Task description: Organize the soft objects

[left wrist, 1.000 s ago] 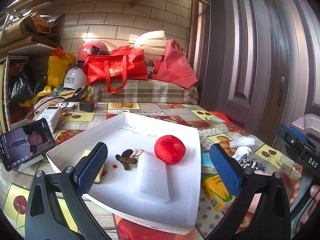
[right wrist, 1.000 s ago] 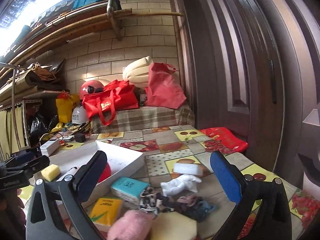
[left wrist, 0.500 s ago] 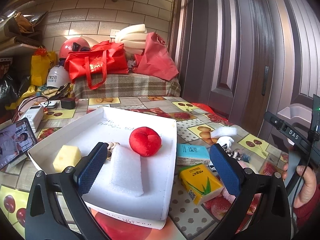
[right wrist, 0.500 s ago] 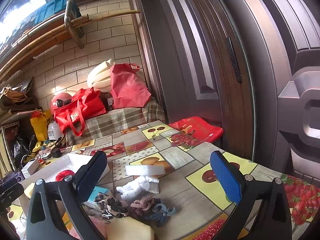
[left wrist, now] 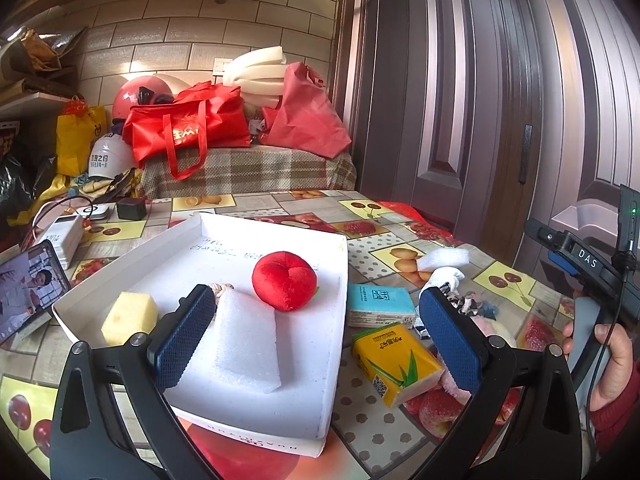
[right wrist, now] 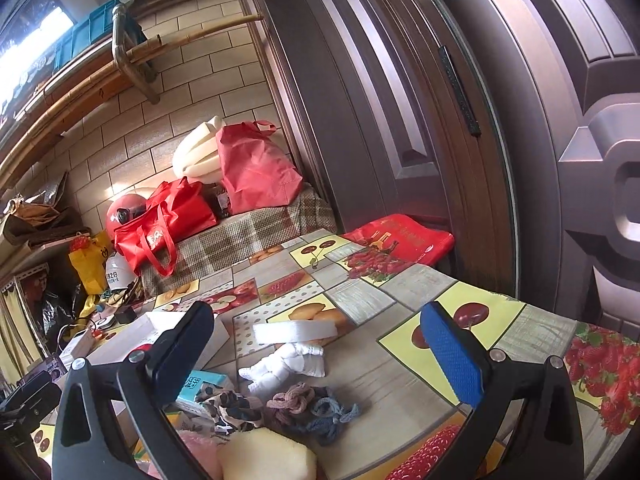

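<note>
A white tray (left wrist: pixel 280 412) holds a red plush ball (left wrist: pixel 285 280), a white foam block (left wrist: pixel 248 340) and a yellow sponge (left wrist: pixel 128 317). My left gripper (left wrist: pixel 316 340) is open and empty, above the tray's right edge. To its right lie a yellow tissue pack (left wrist: pixel 396 364) and a blue one (left wrist: pixel 380 306). My right gripper (right wrist: pixel 320 364) is open and empty above a white cloth doll (right wrist: pixel 286 366), a white foam strip (right wrist: pixel 296 330), several hair ties (right wrist: pixel 312 404) and a yellow sponge (right wrist: pixel 266 456). The right gripper's handle shows in the left wrist view (left wrist: pixel 580 264).
A phone (left wrist: pixel 28 292) leans at the table's left. A charger and power bank (left wrist: pixel 66 236) lie behind it. Red bags (left wrist: pixel 188 128) sit on a checked bench beyond. A brown door (right wrist: pixel 440 120) stands close on the right. A red bag (right wrist: pixel 400 236) lies by it.
Both grippers have swung to the right. The left view now shows the tissue packs as well as the tray. The right view now faces the door and the hair ties.
</note>
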A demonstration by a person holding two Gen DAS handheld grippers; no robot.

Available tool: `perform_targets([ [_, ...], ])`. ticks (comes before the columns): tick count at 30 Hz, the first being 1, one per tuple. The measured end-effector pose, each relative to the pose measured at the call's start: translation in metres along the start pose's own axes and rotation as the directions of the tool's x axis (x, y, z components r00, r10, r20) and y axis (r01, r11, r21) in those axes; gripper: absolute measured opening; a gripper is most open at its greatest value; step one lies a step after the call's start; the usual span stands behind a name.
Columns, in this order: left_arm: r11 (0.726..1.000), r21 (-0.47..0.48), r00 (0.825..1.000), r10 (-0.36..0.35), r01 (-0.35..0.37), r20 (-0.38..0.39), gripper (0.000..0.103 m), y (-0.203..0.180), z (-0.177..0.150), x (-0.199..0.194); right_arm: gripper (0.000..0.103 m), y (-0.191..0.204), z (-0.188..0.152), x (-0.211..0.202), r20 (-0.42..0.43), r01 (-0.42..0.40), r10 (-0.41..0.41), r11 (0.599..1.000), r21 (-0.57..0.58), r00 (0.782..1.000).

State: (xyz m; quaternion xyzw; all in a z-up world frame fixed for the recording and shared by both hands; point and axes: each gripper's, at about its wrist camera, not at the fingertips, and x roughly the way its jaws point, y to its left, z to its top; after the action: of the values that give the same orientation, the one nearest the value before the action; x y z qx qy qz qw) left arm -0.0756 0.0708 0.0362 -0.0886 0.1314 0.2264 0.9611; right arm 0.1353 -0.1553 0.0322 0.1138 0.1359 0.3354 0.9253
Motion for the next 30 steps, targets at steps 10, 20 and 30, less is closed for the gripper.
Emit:
perform_targets([
  [10, 1.000, -0.006, 1.000, 0.000, 0.000, -0.007, 0.103, 0.0020, -0.0011, 0.0018, 0.103, -0.0040, 0.0001, -0.0011, -0.002, 0.002, -0.002, 1.000, 0.026, 1.000],
  [20, 1.000, -0.007, 1.000, 0.000, 0.000, -0.008, 0.103, 0.0027, -0.0008, 0.0019, 0.103, -0.0046, 0.0002, 0.0000, -0.006, 0.000, 0.000, 1.000, 0.030, 1.000],
  [30, 1.000, -0.017, 1.000, 0.004, -0.004, -0.015, 0.103, 0.0070, -0.0053, 0.0026, 0.103, -0.0076, -0.0026, 0.0030, -0.028, 0.011, -0.009, 0.999, 0.052, 1.000],
])
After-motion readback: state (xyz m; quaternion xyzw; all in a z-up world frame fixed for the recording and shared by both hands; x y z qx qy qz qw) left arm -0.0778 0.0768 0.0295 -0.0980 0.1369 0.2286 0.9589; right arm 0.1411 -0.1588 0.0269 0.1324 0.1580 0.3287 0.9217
